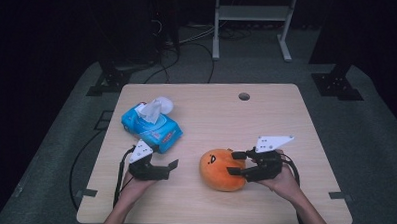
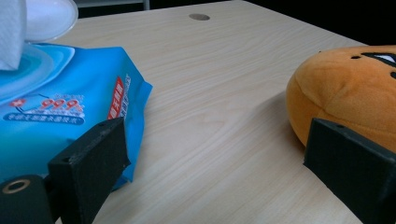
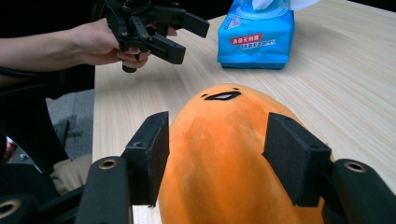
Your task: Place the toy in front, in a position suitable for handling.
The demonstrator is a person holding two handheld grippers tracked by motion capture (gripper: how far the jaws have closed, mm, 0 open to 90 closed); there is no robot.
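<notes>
While my left hand-held gripper [image 1: 168, 169] hovers open over the desk [image 1: 266, 114], my right hand-held gripper [image 3: 217, 154] straddles the orange plush toy [image 3: 224, 154], jaws apart.

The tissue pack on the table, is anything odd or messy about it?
Only slightly: the blue tissue pack lies askew to the table edges, lid flipped open, one tissue sticking up. Nothing looks spilled or damaged.

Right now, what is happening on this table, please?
A person works with two hand-held grippers at a wooden table. The right gripper has its jaws open around an orange plush toy; the pads seem not to press it. The left gripper hovers open, holding nothing, beside a blue wipes pack.
</notes>
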